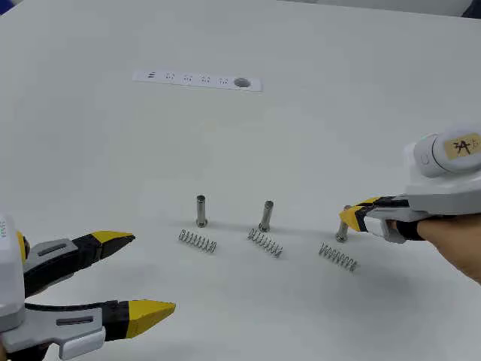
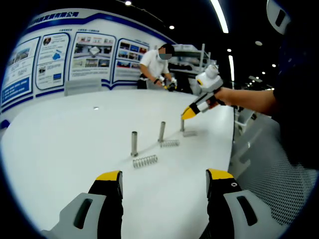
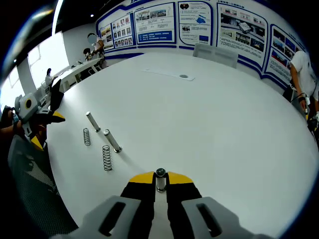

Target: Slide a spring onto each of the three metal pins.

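Right gripper view: right gripper point(image 3: 160, 185) fingers clenched on the right pin point(image 3: 160, 175) near its top, pin upright on the desk point(image 3: 209, 114); head view: that pin partly hidden behind the yellow tips; left pin point(image 1: 201, 210) and middle pin point(image 1: 266, 216) stand bare; springs point(image 1: 264, 244) lie flat, one just in front of each pin; left gripper point(image 1: 150, 272) fingers released, well apart from the pins; power strip point(image 1: 197, 80) far back.

Yellow label point(image 1: 462, 145) on right gripper point(image 1: 347, 218): "3A", unsure; wall posters point(image 2: 89, 55) illegible.
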`<state>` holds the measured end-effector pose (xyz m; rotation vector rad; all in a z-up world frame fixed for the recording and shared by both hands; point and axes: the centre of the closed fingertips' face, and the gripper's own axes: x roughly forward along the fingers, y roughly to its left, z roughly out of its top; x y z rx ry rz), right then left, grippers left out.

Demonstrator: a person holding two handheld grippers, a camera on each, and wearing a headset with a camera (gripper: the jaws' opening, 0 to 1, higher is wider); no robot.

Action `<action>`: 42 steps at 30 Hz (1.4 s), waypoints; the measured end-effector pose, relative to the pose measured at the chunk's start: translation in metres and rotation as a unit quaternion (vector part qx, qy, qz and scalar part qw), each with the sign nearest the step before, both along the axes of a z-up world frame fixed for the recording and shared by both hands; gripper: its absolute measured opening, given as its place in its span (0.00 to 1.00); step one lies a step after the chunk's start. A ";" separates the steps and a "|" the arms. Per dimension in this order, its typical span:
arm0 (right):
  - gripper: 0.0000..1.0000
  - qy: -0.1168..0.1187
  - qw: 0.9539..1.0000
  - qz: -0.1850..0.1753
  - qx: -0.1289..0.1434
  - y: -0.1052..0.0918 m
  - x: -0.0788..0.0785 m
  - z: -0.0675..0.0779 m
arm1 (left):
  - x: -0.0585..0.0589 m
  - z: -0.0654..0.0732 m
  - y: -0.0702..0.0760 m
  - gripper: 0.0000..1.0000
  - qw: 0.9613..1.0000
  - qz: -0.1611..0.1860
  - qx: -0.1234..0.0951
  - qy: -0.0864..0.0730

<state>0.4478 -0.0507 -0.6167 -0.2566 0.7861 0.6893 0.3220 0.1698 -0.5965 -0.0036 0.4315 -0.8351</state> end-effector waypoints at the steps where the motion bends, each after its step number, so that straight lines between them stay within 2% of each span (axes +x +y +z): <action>1: 0.09 0.000 1.000 0.000 0.001 0.000 0.000 0.000 | 0.000 0.000 0.000 0.69 1.000 0.000 0.000 0.000; 25: 0.12 -0.011 1.000 0.014 0.007 -0.004 -0.008 0.006 | 0.000 -0.001 -0.001 0.69 1.000 -0.001 0.000 0.001; 34: 0.12 -0.002 1.000 0.013 0.003 -0.013 -0.018 0.001 | 0.000 -0.001 -0.002 0.69 1.000 -0.002 -0.001 0.001; 39: 0.12 0.010 0.999 0.032 -0.003 -0.011 -0.028 -0.004 | 0.000 -0.001 -0.002 0.69 1.000 -0.002 0.001 0.001; 42: 0.12 0.015 0.998 0.061 -0.009 -0.002 -0.034 -0.007 | 0.000 -0.001 -0.002 0.69 1.000 -0.003 0.001 0.001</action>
